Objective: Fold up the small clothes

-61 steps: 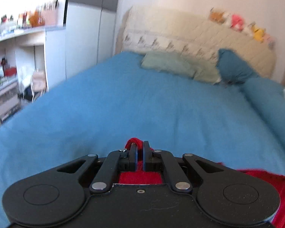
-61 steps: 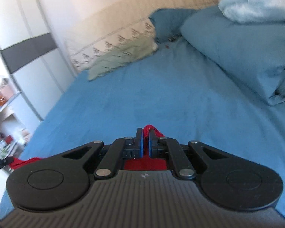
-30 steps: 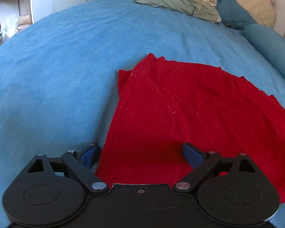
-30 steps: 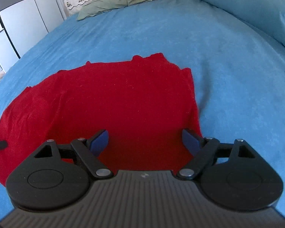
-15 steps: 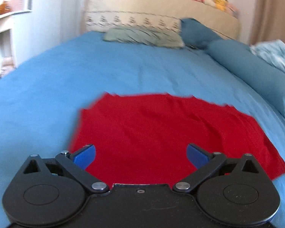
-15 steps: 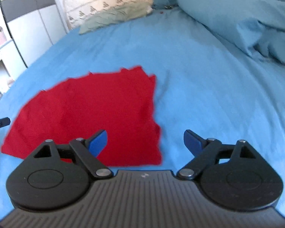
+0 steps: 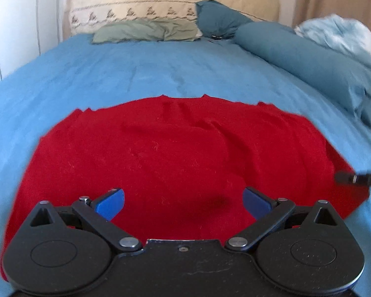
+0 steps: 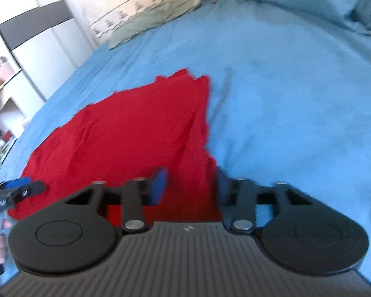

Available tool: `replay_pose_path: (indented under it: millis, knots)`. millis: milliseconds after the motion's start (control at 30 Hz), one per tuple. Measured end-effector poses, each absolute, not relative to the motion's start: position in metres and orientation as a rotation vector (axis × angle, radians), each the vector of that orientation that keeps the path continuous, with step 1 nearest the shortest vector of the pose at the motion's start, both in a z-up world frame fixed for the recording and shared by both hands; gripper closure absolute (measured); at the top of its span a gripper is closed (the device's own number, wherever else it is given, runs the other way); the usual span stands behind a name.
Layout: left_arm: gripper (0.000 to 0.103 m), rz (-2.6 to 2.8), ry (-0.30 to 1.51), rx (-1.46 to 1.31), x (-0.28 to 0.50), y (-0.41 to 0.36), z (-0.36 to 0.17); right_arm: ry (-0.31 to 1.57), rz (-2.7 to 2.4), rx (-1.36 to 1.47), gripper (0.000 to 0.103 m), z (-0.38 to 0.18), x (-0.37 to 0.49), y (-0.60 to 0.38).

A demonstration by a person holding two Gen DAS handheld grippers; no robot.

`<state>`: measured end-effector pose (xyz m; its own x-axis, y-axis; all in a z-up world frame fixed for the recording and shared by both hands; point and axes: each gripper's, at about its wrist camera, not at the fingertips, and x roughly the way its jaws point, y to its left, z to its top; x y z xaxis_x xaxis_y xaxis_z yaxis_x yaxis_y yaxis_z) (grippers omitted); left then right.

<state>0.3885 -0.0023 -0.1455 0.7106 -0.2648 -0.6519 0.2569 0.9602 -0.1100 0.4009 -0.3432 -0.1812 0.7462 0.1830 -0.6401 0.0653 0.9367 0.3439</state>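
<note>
We see a red garment (image 7: 175, 153) on a blue bedspread (image 7: 160, 69), with a sage-green pillow (image 7: 146, 31) beyond the garment.

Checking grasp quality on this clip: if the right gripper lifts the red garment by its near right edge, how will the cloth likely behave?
The red garment looks like thin knit lying flat with soft creases, so it will probably drape limply. Likely light, since it barely dents the blue bedspread. The right gripper, jaws just closing around the edge, may gather only the top layer.

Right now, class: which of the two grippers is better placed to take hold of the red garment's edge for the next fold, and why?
The right gripper: its jaws have just been closing around the red garment's right edge. The left gripper hangs wide open over the middle.
</note>
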Motion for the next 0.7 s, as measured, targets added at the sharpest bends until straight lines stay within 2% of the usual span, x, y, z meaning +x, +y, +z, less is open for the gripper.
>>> replay_pose_path:
  millis: [333,467,700]
  knots:
    - [0.0,-0.234,0.821,0.029,0.429,-0.021,-0.156,0.735,0.004,0.3,0.073,-0.173,0.406,-0.328]
    - [0.0,-0.205,0.847,0.075,0.436,-0.027,-0.166,0.754,-0.025,0.369,0.078,-0.162,0.41,-0.33]
    - [0.0,-0.223,0.896,-0.004,0.441,-0.005,-0.145,0.628,0.101,0.412,0.08,-0.079,0.425,-0.286]
